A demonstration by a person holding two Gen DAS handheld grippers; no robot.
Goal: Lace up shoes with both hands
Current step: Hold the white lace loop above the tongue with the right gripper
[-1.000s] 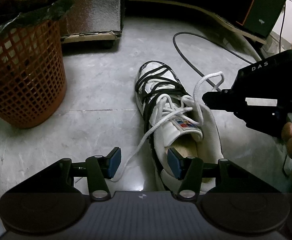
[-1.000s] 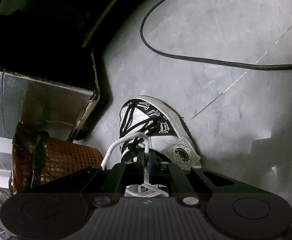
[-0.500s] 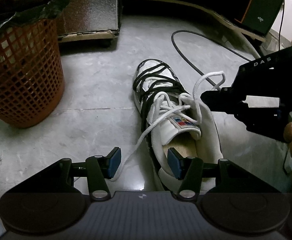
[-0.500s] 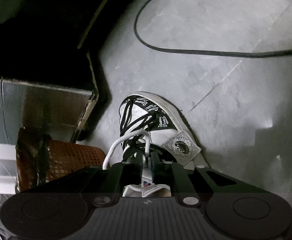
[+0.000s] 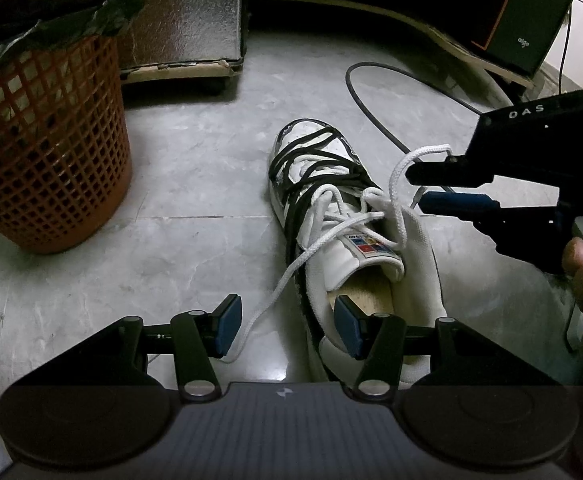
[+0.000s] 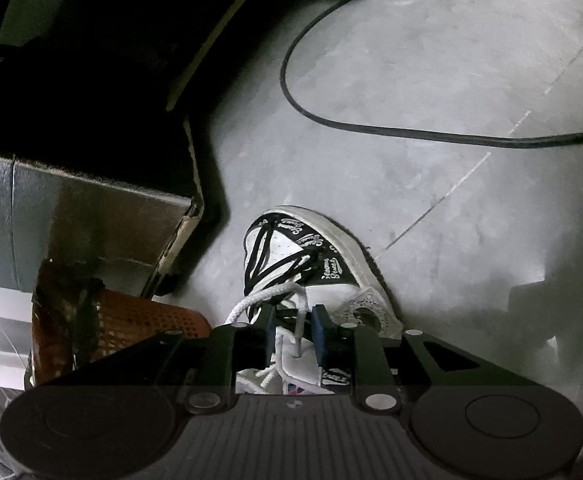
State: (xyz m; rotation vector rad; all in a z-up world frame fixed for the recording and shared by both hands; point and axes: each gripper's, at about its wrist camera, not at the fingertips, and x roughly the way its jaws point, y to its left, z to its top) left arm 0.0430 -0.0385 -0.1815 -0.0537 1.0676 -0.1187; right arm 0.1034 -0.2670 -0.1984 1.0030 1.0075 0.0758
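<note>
right gripper [image 6: 294, 332] | jaws being opened, white lace [image 5: 401, 168] being released above sneaker [image 5: 355, 240] | left gripper [image 5: 287, 324] being held open beside heel, ready.

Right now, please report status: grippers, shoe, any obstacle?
Left gripper open, lace end lying loose between pads. Right gripper just opening, white lace slack between pads. Shoe upright, part laced. Orange basket well aside.

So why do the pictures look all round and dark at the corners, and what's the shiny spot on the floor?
Left wrist view: a fisheye lens bends the edges and blackens the corners; the shiny spot is lamp glare on the floor, beside the shoe. Right wrist view: same rounding, upper left nearly black, and a soft shadow lies right of the shoe.
</note>
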